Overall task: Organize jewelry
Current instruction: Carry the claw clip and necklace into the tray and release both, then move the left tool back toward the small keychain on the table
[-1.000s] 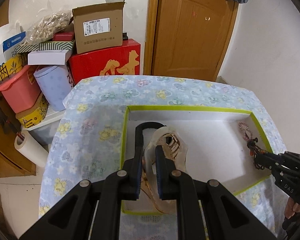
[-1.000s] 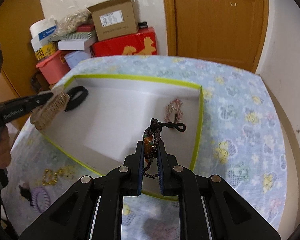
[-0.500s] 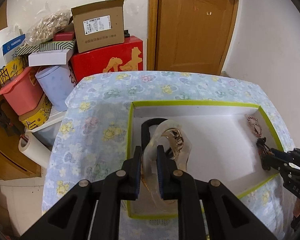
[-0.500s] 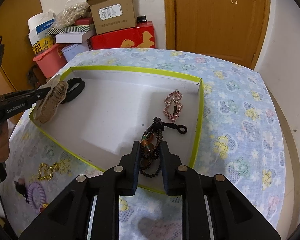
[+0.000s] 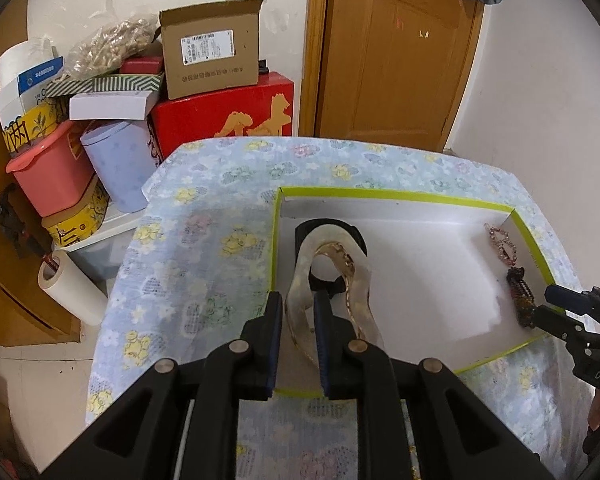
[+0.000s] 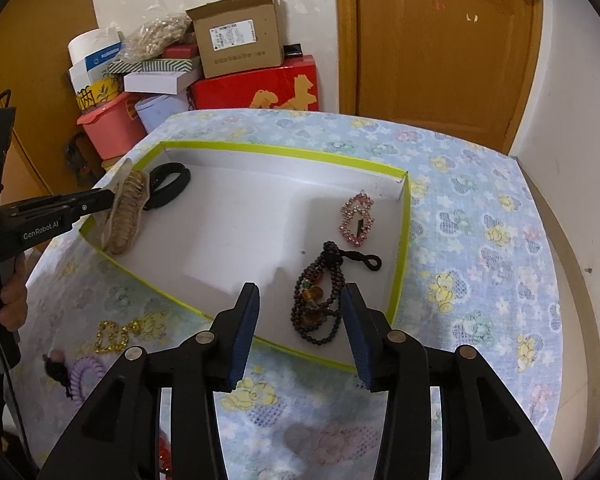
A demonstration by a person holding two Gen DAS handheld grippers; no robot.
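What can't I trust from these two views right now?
- Left gripper grip: left view, clip sits between the fingers, but whether the pads still press it is unclear.
- Black band: left view, mostly behind the clip.
- Bead bracelet: left view, its near end sits behind the right gripper; right view shows it lying free in the tray.
- Red item: right view, cut off at the bottom edge behind the gripper.

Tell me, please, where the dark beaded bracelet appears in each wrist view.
Left wrist view: the beaded bracelet lies far right, in the tray's right corner.
Right wrist view: it lies lower centre, before that camera's own gripper.
Shared landmark: the pink rhinestone clip just beyond it.
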